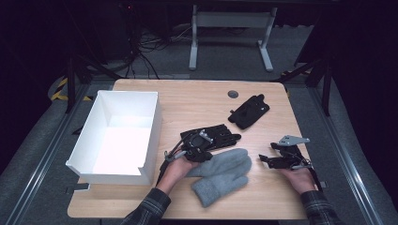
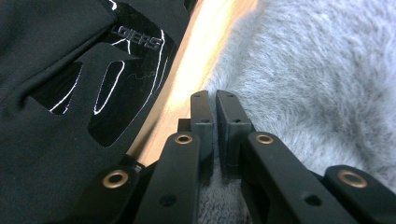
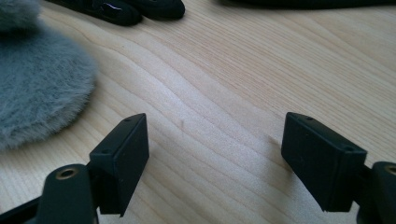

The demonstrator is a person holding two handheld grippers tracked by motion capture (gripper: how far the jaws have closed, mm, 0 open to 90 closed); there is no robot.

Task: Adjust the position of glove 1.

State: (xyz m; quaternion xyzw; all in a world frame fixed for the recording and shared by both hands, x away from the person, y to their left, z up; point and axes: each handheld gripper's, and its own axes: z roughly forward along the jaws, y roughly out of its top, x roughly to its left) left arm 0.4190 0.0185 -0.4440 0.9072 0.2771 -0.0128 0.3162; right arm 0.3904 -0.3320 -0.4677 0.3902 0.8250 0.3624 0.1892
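- Our left gripper [image 2: 215,100] is clenched at the edge of the fluffy grey fleece mitten [image 1: 220,172]; whether fleece is pinched, we cannot tell.
- The mitten lies near the wooden bench's [image 1: 187,101] front edge, beside a black glove [image 1: 213,136].
- Our right gripper [image 3: 215,158] stands released above bare bench.

A light wooden table with rounded corners [image 1: 187,96] stands on grey carpeted floor [image 1: 37,154]. At upper centre, a white metal desk frame [image 1: 230,28] rises into darkness. Black cables [image 1: 141,51] tangle at upper left, near yellow-black hazard tape [image 1: 60,89].
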